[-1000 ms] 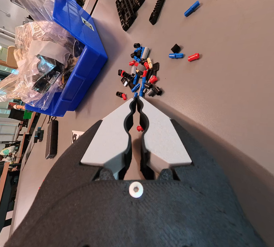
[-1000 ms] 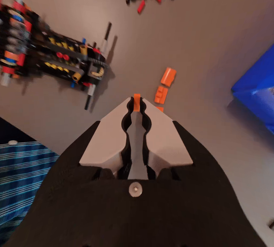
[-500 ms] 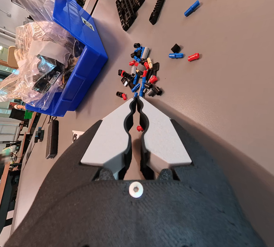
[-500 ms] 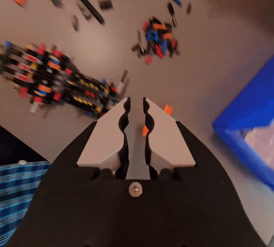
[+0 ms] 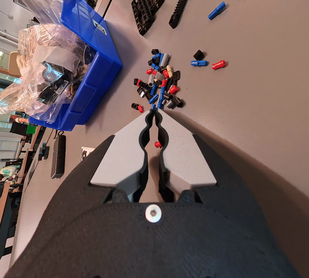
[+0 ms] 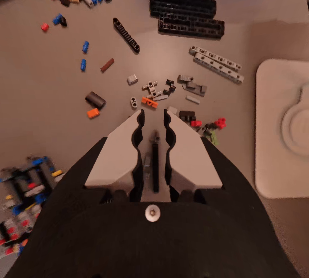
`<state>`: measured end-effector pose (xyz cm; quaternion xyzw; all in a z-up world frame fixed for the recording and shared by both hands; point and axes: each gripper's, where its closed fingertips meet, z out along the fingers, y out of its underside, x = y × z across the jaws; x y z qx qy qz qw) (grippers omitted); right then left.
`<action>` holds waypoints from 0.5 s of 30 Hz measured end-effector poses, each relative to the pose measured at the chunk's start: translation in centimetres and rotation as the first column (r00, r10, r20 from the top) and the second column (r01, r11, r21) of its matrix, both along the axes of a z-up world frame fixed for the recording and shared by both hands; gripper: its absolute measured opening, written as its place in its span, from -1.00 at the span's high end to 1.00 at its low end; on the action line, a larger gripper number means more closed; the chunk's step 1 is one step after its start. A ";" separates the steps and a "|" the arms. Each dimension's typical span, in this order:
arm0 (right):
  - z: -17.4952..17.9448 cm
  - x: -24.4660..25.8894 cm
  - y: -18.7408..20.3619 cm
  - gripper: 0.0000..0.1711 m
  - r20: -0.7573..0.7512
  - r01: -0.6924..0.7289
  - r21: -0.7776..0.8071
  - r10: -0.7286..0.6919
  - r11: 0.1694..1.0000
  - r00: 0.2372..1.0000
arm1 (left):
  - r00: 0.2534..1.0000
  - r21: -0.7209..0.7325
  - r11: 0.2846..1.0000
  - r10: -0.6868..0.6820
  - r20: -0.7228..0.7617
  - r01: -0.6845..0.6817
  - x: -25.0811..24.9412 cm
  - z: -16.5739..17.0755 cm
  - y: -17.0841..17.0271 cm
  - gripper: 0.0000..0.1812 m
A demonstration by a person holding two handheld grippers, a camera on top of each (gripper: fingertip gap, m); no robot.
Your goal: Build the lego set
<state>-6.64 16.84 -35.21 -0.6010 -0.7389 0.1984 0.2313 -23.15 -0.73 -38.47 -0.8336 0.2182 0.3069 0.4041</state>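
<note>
We find the left hand-held gripper point(image 5: 154, 111) clenched, its tips meeting with nothing seen between them, poised at the near edge of a heap of small pins and connectors point(image 5: 159, 80) on the grey surface point(image 5: 250, 103); a stray red pin point(image 5: 157, 144) lies on the surface below its fingers. A blue bin point(image 5: 93, 63) stuffed with clear plastic bags point(image 5: 41, 63) stands to the left of the heap. The right hand-held gripper point(image 6: 153, 111) is released, jaws apart and empty, hovering above a scatter of loose parts: an orange connector point(image 6: 149, 102) just beyond its tips, an orange tile point(image 6: 93, 113) to the left, two grey beams point(image 6: 217, 64) far right, two black frames point(image 6: 185, 14) farther off. A long black axle point(image 6: 155, 164) lies on the surface beneath the open fingers. The partly built model point(image 6: 25, 194) sits at the near left, blurred. In our judgement the right gripper is choosing its next part. The risks: parts here lie close together, so closing on the orange connector could catch the neighbouring grey pieces or flick them away; the view is motion-blurred, suggesting speed that invites a mis-aimed pinch; and the left gripper's tips could nudge the heap and scatter pins toward the surface edge.
</note>
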 end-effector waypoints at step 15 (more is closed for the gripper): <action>-3.2 -1.7 -0.1 1.00 0.133 -0.307 0.162 0.287 0.938 0.949 | 1.000 -0.002 1.000 -0.007 0.005 0.007 0.0 0.1 0.1 1.00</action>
